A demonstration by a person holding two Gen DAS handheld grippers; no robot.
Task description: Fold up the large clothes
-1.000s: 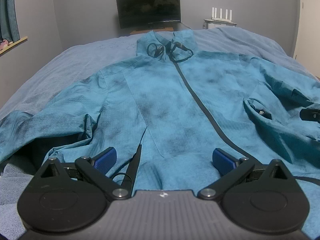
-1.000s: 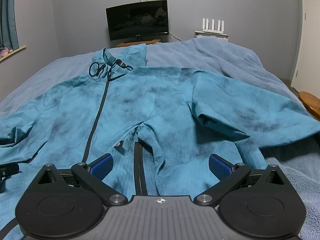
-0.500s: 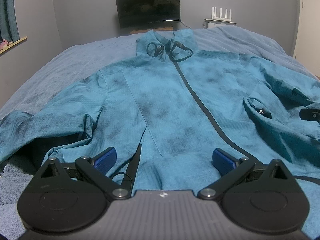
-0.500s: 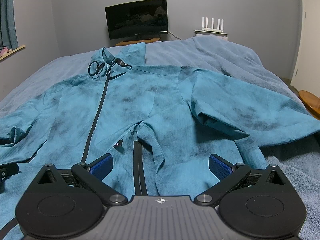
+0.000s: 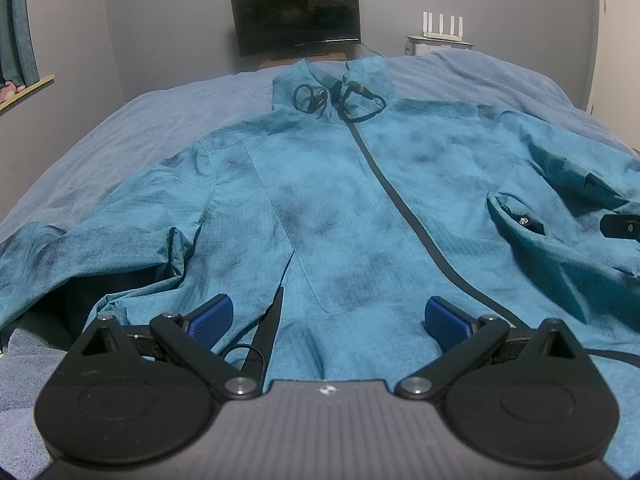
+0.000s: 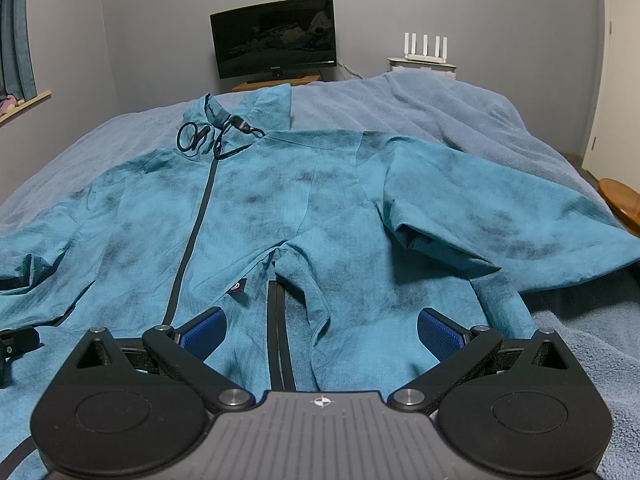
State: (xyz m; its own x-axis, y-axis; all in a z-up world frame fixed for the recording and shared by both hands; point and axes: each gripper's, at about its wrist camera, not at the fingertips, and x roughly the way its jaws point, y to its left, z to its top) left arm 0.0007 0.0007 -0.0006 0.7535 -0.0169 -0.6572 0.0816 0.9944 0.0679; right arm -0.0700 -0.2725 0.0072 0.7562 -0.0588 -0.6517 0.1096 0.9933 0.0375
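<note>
Right tool eases in over the hem; left tool unmoved

Nearly nothing has shifted over the last second: the left wrist view is unchanged, while in the right wrist view the room sits a touch lower than it did, a slight tilt or nudge of that tool.

The left tool [image 5: 326, 318] has its blue pads [image 5: 210, 314] spread wide, with nothing between them. It hangs low over the bottom hem of the teal jacket [image 5: 340, 208], left of the dark zipper [image 5: 400, 200]. Whether the pads touch the cloth cannot be told.

The right tool [image 6: 322, 330] is likewise wide open and empty, over the hem on the other side, where a dark pocket strip [image 6: 278, 320] runs down between its pads.

The jacket lies front up and zipped on the bed [image 6: 460, 112], collar and drawcord [image 5: 336, 98] at the far end. Both sleeves are spread outward; the right sleeve [image 6: 500, 224] reaches to the bed's edge, by a wooden stool [image 6: 622, 204]. The left sleeve [image 5: 60, 256] bunches near that side's edge. Bare blue blanket lies beyond the collar and along both sides. A monitor [image 6: 274, 38] and a white router [image 6: 426, 46] stand against the far wall.
</note>
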